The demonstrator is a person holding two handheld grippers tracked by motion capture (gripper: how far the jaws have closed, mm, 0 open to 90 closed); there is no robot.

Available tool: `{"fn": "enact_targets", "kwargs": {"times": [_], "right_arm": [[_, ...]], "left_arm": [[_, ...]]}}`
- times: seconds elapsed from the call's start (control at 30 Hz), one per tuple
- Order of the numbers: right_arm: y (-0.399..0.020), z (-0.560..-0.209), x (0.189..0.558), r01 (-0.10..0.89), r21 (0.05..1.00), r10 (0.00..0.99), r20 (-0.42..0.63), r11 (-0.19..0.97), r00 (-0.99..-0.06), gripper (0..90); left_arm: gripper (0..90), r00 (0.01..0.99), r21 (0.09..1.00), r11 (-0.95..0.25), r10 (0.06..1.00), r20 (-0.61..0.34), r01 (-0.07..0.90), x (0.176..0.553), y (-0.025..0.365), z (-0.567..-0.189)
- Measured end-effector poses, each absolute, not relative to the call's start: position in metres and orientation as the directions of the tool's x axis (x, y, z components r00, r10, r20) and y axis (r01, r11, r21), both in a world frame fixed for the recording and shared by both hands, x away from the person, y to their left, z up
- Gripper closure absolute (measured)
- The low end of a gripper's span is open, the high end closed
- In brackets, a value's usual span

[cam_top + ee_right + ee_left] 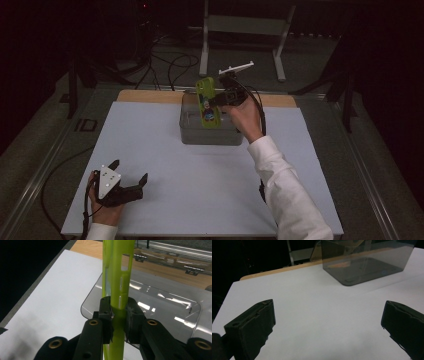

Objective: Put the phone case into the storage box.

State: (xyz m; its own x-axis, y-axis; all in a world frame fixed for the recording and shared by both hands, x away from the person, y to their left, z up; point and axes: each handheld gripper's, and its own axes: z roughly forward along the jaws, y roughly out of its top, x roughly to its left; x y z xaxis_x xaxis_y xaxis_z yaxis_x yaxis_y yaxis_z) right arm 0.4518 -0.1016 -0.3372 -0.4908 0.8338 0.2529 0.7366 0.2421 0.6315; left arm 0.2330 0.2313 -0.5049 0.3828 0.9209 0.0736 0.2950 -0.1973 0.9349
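High view: we held the green phone case (208,103) clamped edge-on in our right tool (218,99), above the grey bin (210,132) at twelve o'clock on the tabletop (200,180). Our left tool (130,172), at seven o'clock, gaped wide, holding nothing.

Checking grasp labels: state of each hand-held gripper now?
Left hand-held gripper: open, holding nothing.
Right hand-held gripper: shut on the green phone case.

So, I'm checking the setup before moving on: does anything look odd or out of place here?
Nothing stands out. The right gripper holds the green phone case on edge above the grey bin; the left gripper rests open on the table.
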Motion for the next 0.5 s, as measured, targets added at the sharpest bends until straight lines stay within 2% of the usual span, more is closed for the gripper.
{"fn": "enact_targets", "kwargs": {"times": [0.5], "right_arm": [[-0.104, -0.339, 0.463, 0.760, 0.607, 0.861, 0.237, 0.231, -0.451, 78.0]], "left_arm": [[0.0, 0.384, 0.935, -0.198, 0.920, 0.074, 0.293, 0.233, 0.231, -0.505]]}}
